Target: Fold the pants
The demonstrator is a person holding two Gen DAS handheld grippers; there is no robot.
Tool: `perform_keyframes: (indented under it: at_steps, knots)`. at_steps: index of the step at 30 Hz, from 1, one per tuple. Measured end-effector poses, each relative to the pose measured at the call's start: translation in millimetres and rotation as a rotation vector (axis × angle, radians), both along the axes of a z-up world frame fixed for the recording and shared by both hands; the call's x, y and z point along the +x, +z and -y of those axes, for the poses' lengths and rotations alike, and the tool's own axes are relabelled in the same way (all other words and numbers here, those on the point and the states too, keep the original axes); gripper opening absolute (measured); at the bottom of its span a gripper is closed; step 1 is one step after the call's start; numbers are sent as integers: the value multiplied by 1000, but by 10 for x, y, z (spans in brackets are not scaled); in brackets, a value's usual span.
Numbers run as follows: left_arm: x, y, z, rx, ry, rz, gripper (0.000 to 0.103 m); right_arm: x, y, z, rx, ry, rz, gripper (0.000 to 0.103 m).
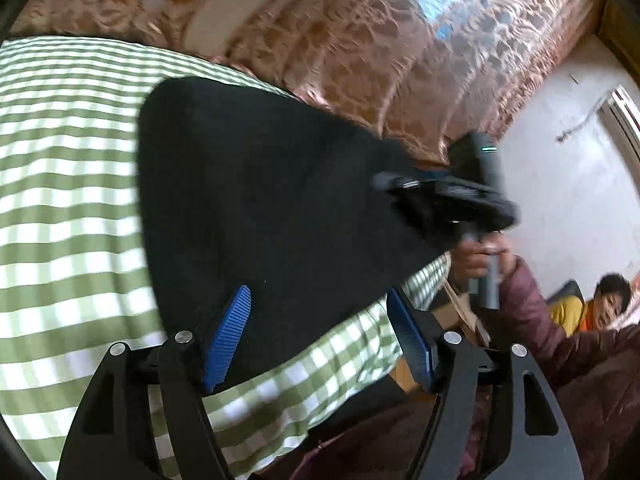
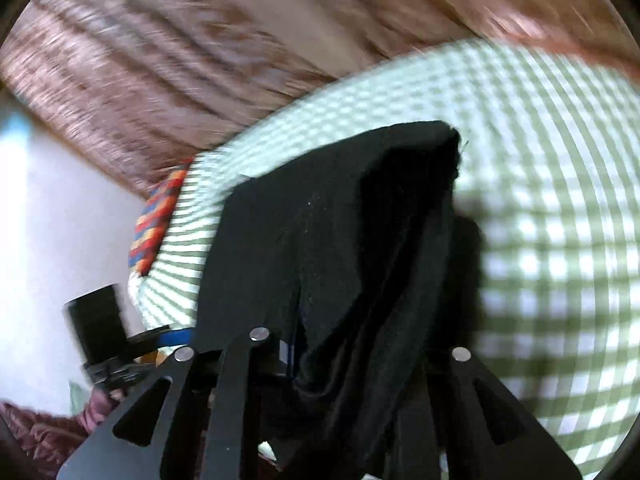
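The black pants (image 1: 260, 200) are spread across the centre of the left wrist view, on the green-and-white checked sheet (image 1: 68, 200). The left gripper (image 1: 316, 332) stands released, its ribbed blue pads (image 1: 226, 340) spread over the near edge with nothing pinched. In the right wrist view the right gripper (image 2: 352, 364) is draped with bunched cloth at lower centre; it appears clenched on the pants (the pads themselves are hidden by fabric). The fold would be done well if the carried edge is laid square on the flat layer before the cloth is let go. The fabric looks soft, matte and limp; a glossy brocade curtain (image 1: 360, 40) fills the top.
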State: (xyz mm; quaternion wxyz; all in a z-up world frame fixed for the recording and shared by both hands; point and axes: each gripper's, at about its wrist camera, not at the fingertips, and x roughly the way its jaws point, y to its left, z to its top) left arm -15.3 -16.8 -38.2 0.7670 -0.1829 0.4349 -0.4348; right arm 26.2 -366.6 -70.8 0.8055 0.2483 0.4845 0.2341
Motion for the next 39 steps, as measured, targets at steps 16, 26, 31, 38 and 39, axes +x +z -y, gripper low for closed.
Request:
perform_keyframes:
  at_steps: [16, 26, 31, 38, 39]
  knots:
    - [43, 239, 12, -6, -37, 65, 69, -1084, 489, 315, 100, -149, 123, 43]
    - [-53, 326, 93, -14, -69, 98, 69, -1010, 546, 24, -11, -162, 152, 6]
    - [-67, 323, 39, -16, -72, 101, 69, -1192, 517, 63, -47, -158, 137, 6]
    - [-89, 58, 113, 54, -98, 30, 69, -1162, -134, 228, 7, -211, 26, 5]
    - [-111, 55, 107, 56, -98, 33, 69, -1184, -121, 225, 1, -207, 30, 5]
